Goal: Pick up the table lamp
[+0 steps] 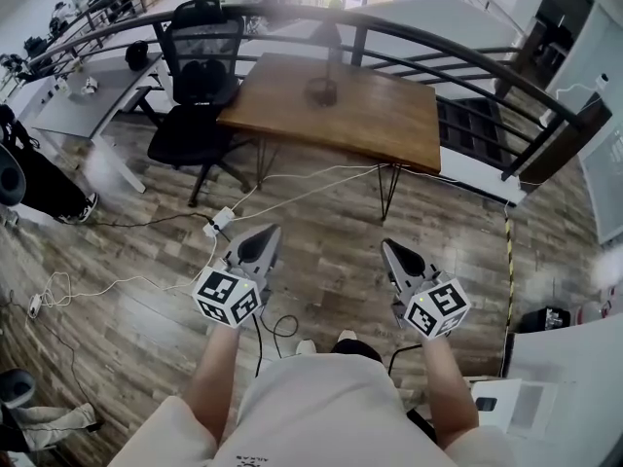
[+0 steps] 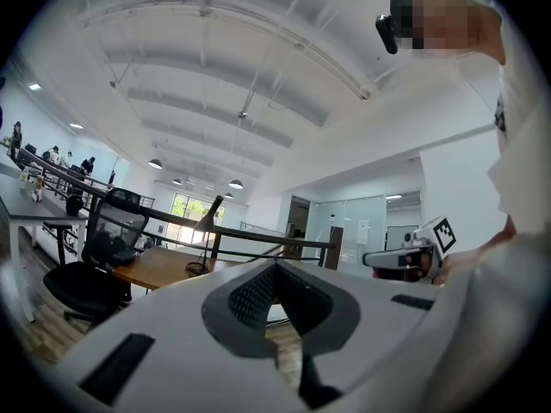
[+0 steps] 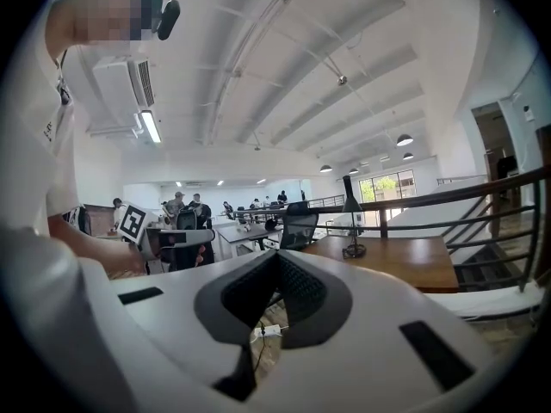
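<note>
The table lamp [image 1: 322, 89] is standing upright on the wooden table [image 1: 389, 125], near the table's far edge and just in front of the curved railing [image 1: 438, 45]. Its round base is resting on the wood, and its thin stem is rising to a dark shade. Nothing is touching it. In the left gripper view the lamp [image 2: 205, 243] is showing to the left of the jaws, and in the right gripper view the lamp [image 3: 352, 227] is showing to the right of them, so it is lying ahead, between the two lines of aim.

An office chair [image 1: 200, 76] is standing at the left end of the table. On the floor between us and the table, a power strip [image 1: 219, 222] and its white cables are lying.

We are holding the left gripper [image 1: 261, 237] and the right gripper [image 1: 393, 251] side by side in front of the body, well apart from the lamp. Both are clenched and empty: their jaws are meeting at the tip with nothing between them.

We are judging that the task is only at the approach step. The next move is calling for walking up to the table without stepping on the cables, opening one gripper, and bringing its jaws around the thin stem, probably low near the base.
</note>
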A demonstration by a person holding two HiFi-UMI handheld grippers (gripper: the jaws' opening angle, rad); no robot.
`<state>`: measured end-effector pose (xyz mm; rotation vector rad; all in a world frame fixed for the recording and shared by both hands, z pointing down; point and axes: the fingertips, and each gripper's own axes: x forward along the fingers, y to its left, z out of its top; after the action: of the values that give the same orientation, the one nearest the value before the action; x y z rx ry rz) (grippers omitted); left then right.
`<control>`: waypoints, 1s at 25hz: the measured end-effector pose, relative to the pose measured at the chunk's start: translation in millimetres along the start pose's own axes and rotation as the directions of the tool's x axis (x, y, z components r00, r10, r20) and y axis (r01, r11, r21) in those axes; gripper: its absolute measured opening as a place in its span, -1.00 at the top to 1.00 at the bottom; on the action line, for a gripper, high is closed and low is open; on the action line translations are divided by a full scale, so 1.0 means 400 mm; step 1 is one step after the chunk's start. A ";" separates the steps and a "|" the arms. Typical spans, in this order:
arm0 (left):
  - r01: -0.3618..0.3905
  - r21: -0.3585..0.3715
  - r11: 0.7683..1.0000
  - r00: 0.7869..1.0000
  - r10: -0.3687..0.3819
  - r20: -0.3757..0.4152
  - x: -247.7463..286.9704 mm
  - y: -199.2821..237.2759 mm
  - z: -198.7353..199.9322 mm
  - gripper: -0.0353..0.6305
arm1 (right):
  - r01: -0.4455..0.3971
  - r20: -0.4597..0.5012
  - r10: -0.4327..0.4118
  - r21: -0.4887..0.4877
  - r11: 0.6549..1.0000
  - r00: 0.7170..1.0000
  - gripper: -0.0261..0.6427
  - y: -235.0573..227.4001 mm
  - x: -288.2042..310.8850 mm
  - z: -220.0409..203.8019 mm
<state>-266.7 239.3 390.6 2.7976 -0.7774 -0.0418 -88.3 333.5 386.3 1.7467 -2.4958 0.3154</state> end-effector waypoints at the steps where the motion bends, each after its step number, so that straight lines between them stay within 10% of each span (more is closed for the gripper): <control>1: 0.001 -0.001 1.000 1.000 -0.001 0.000 0.000 0.001 -0.001 0.88 | -0.002 0.001 0.002 0.002 1.000 1.000 0.88 0.001 -0.001 0.001; 25: -0.031 0.029 0.999 1.000 0.031 -0.005 0.284 0.098 0.001 0.88 | -0.046 0.035 0.046 0.004 0.999 0.998 0.88 -0.287 0.188 0.048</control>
<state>-189.0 148.5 403.2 2.8106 -0.8258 -0.0175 -5.8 222.6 395.1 1.7132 -2.5648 0.2963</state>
